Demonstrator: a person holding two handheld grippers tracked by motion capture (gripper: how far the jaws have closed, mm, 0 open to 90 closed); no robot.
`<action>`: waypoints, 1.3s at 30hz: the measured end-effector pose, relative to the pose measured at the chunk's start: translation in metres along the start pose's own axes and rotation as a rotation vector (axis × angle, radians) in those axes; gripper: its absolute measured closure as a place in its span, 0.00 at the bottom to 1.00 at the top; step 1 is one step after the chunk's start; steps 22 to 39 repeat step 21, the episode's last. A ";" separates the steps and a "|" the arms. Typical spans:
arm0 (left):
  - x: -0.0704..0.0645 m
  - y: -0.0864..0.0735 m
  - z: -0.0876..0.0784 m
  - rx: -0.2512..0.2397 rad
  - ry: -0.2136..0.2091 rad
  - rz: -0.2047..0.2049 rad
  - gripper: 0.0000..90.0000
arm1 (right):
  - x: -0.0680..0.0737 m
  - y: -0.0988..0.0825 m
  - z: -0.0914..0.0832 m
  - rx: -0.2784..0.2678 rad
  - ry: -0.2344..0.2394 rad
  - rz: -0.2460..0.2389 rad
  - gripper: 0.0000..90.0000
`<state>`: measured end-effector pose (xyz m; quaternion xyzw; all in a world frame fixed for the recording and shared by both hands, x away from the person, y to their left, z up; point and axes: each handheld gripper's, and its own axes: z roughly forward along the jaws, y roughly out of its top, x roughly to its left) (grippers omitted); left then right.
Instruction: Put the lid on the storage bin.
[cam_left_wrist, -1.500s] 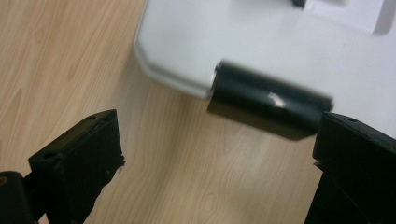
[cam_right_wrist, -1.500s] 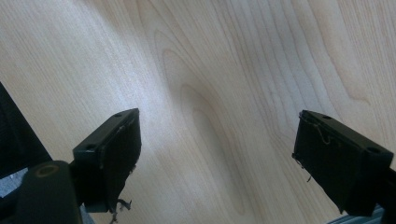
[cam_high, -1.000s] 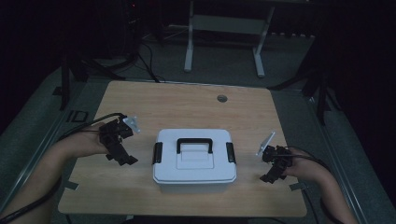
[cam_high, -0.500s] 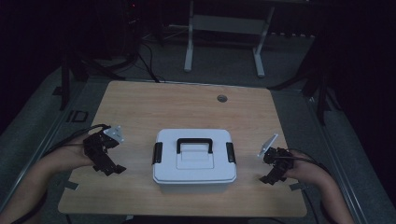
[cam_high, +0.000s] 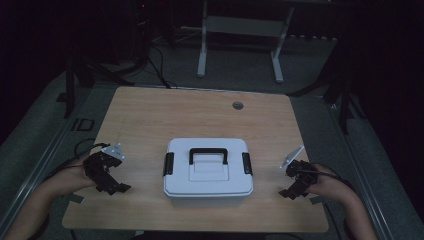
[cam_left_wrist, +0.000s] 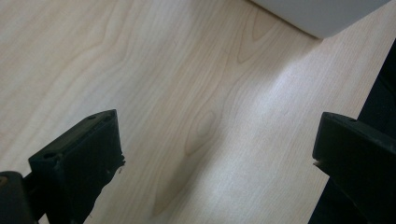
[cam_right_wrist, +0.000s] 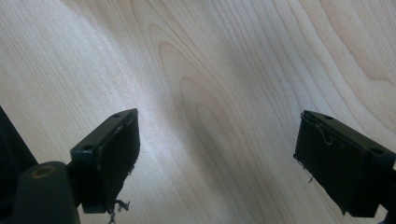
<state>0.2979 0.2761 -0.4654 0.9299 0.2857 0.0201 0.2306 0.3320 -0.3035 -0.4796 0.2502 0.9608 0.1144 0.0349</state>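
— White plastic storage box (cam_high: 207, 172), lid latched by black side clips, black handle flat, sits at bench (cam_high: 150, 115) centre.
— What changed?
— Left hand-held gripper (cam_high: 107, 182) drew back to nine o'clock; right hand-held gripper (cam_high: 292, 189) idles at three. Both jaws spread, empty, over pale woodgrain.
— Meaning?
— Probably a pause or finish.

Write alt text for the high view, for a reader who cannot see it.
A closed white box with a black handle sits on a wooden table. The left gripper and right gripper flank it, both open and apart from it.
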 end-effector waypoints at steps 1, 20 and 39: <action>0.000 -0.002 0.001 -0.001 0.003 -0.001 0.01 | 0.000 -0.001 0.000 -0.004 0.000 0.004 0.15; 0.000 -0.033 0.017 -0.063 0.018 -0.047 0.01 | -0.002 -0.019 -0.005 -0.091 -0.023 0.060 0.15; 0.000 -0.033 0.017 -0.063 0.018 -0.047 0.01 | -0.002 -0.019 -0.004 -0.092 -0.025 0.060 0.15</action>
